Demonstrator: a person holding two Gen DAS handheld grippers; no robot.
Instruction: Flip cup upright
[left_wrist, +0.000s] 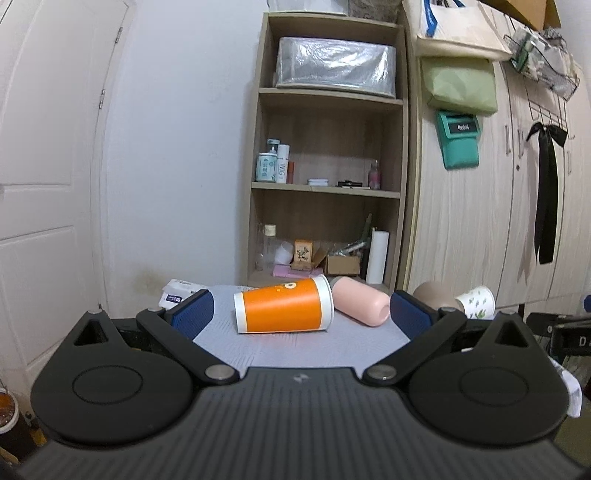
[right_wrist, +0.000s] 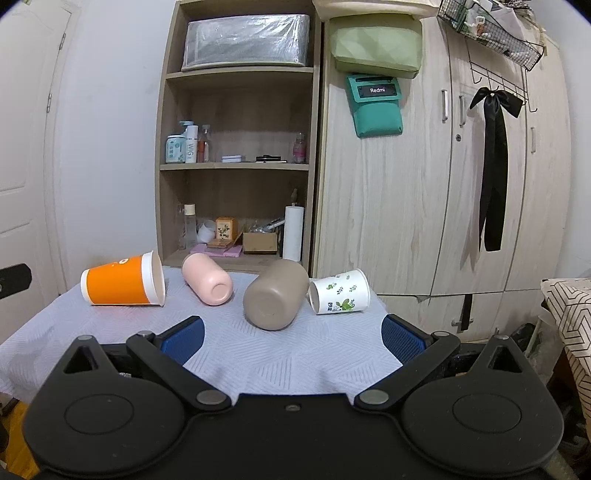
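Table (right_wrist: 110, 354), both tongs (left_wrist: 301, 308) (right_wrist: 291, 338) level, spread.

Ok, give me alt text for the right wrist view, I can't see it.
Four cups lie tipped on a grey tablecloth: orange cup, pink cup, taupe cup, floral cup. The open right gripper holds nothing.

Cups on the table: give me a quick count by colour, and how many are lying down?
Orange paper cup with white rims: 1
Pink smooth cup: 1
Taupe smooth cup: 1
White paper cup with green leaf print: 1
Total: 4 cups, all on their sides on the pale grey tablecloth.
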